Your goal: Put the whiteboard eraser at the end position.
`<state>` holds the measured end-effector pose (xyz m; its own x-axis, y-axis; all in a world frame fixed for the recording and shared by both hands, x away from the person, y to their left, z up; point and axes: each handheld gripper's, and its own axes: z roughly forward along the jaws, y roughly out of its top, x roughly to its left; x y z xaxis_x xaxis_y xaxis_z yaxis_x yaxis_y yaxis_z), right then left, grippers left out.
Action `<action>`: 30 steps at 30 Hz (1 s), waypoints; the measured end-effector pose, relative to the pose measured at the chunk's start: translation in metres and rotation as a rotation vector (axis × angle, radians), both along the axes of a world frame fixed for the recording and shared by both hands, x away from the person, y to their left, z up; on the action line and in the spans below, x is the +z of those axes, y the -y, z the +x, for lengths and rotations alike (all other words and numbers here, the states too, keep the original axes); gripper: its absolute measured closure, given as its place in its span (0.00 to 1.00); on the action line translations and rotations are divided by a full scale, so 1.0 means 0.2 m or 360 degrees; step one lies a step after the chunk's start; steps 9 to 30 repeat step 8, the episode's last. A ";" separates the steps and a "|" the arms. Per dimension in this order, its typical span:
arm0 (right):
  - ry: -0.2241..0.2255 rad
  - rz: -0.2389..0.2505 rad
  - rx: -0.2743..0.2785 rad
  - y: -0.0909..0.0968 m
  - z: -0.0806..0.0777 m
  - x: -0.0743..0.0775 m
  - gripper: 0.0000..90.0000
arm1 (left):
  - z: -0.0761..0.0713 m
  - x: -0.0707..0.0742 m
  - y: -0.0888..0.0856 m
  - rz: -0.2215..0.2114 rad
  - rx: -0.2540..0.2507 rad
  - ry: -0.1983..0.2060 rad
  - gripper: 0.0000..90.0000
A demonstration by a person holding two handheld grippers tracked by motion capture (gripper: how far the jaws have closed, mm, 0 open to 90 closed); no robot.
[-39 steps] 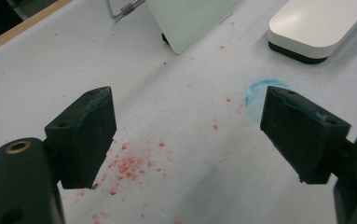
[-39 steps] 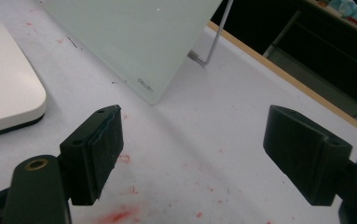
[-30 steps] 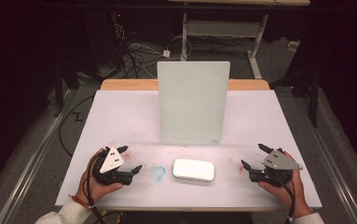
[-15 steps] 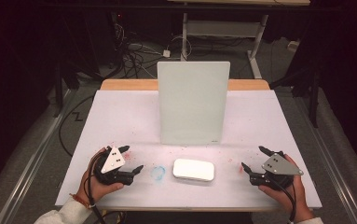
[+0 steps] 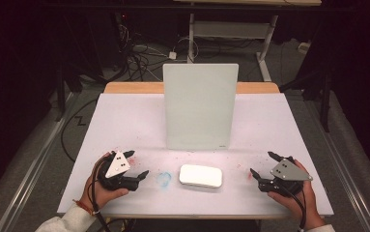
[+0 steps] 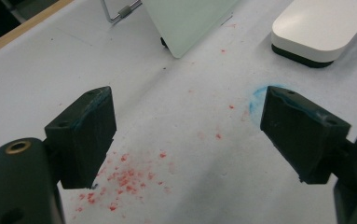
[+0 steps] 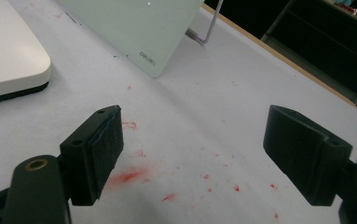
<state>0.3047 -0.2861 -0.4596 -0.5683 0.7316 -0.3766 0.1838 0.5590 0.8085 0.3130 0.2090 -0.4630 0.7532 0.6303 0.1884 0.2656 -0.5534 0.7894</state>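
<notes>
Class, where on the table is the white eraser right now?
In the high view the white eraser lies flat near the table's front edge, between the open left gripper and right gripper, before the upright board.

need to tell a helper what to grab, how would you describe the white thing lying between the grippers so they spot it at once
Start at the tall pale-green glass board standing upright mid-table. Just in front of its base lies a flat white rounded-rectangle block with a dark underside. It is the only loose solid item there; beside it are merely a blue smudge and red specks.

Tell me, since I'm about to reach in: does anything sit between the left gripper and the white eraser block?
Nothing visible does. Between the left gripper and the white eraser block lies only bare table with a blue smudge.
</notes>
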 end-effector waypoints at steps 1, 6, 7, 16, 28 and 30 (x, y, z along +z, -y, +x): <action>-0.0006 -0.0001 -0.0002 0.00 0.00 0.00 0.23 | 0.00 0.00 0.00 -0.0002 0.0000 -0.0001 0.19; 0.0004 -0.0023 0.0009 -0.02 -0.01 0.00 0.23 | 0.01 0.00 0.00 -0.0007 0.0001 -0.0005 0.19; 0.0004 -0.0024 0.0008 -0.02 0.00 0.00 0.23 | 0.01 0.00 0.00 -0.0005 0.0001 -0.0005 0.19; 0.0004 -0.0022 0.0005 -0.02 0.00 0.00 0.23 | 0.02 0.00 0.00 -0.0006 0.0001 -0.0008 0.19; 0.0004 -0.0022 0.0005 -0.02 0.00 0.00 0.23 | 0.02 0.00 0.00 -0.0006 0.0001 -0.0008 0.19; 0.0004 -0.0022 0.0005 -0.02 0.00 0.00 0.23 | 0.02 0.00 0.00 -0.0006 0.0001 -0.0008 0.19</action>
